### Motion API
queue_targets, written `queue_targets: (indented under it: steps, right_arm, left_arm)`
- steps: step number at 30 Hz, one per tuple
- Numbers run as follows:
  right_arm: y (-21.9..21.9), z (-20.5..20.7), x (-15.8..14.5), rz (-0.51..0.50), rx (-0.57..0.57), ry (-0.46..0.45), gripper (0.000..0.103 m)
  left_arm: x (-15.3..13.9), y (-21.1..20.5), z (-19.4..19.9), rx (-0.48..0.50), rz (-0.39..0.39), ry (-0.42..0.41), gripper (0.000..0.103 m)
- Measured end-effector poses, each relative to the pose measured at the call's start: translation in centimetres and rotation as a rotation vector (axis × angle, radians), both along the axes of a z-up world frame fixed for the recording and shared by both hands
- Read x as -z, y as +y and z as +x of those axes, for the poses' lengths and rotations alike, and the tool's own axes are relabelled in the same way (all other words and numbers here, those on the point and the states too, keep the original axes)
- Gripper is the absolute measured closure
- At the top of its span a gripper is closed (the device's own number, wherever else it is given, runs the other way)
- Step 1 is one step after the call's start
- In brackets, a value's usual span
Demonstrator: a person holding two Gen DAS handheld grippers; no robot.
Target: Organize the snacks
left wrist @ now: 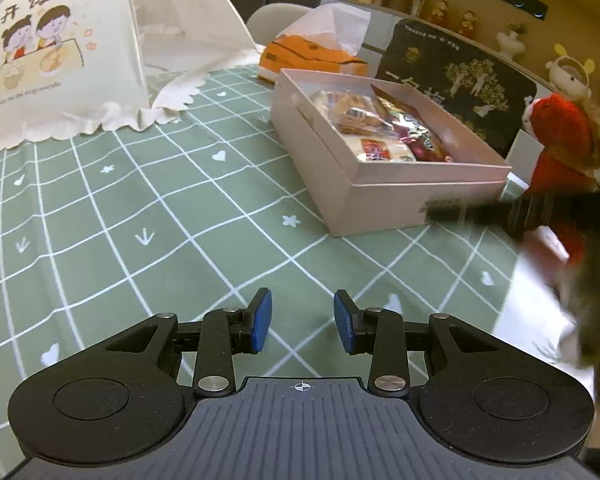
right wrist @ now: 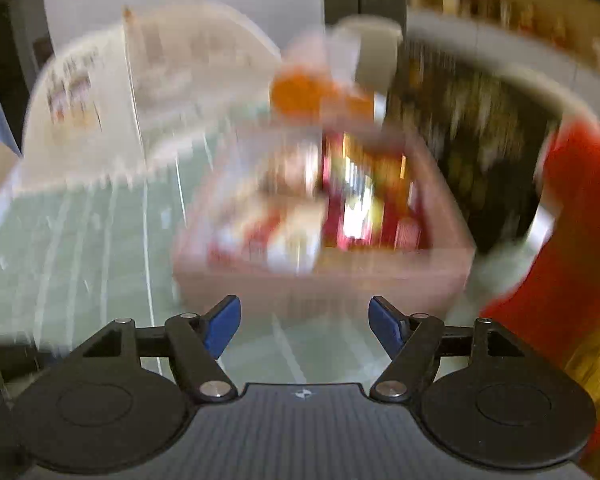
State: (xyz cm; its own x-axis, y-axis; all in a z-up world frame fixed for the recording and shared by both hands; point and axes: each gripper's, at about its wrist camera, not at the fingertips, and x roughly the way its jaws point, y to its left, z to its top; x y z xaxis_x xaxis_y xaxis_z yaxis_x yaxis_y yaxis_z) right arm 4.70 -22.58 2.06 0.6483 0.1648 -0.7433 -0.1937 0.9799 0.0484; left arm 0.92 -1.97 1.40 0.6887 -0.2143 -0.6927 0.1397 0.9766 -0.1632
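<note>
Both grippers, L & R, empty near pink snack box.

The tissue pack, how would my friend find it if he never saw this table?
Start at the green checked tablecloth and find the pink box of snacks. The tissue pack lies just behind it, next to the white food cover. It is the only orange thing, with a white tissue sticking up.

Snack packets (wrapped), pink box
</note>
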Motion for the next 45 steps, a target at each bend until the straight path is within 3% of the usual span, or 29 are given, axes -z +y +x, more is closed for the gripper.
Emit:
queue_targets:
  steps: [3, 5, 7, 9, 11, 16, 20, 45]
  right_arm:
    - [0.4, -0.7, 2.2, 0.003, 0.024, 0.031, 0.03]
    - [0.8, -1.2, 2.6, -0.011, 0.035, -0.01, 0.03]
    - [1.2, -1.1, 3.1, -0.037, 0.044, -0.027, 0.023]
    - [1.1, -0.9, 3.3, -0.046, 0.086, -0.04, 0.008]
    - [0.5, -0.8, 3.8, -0.025, 0.137, -0.049, 0.003]
    - [-0.3, -2.3, 4.3, -0.02, 0.224, -0.103, 0.0]
    - [-0.1, -2.8, 4.9, -0.018, 0.244, -0.168, 0.0]
    - [-0.2, -2.9, 4.8, -0.017, 0.245, -0.168, 0.0]
  left_arm:
    - [0.5, -0.4, 0.4, 0.013, 0.027, -0.046, 0.064]
    - [0.6, -0.6, 0.7, 0.021, 0.046, -0.07, 0.064]
    - [0.9, -0.9, 1.0, 0.027, 0.068, -0.1, 0.064]
    - [1.1, -1.1, 1.3, 0.027, 0.089, -0.124, 0.064]
    - [1.3, -1.2, 1.7, 0.018, 0.1, -0.144, 0.064]
    - [1.5, -2.0, 1.6, 0.037, 0.158, -0.172, 0.062]
    - [1.5, -1.7, 1.9, 0.034, 0.136, -0.17, 0.062]
    - [1.6, -2.1, 2.4, 0.022, 0.147, -0.168, 0.062]
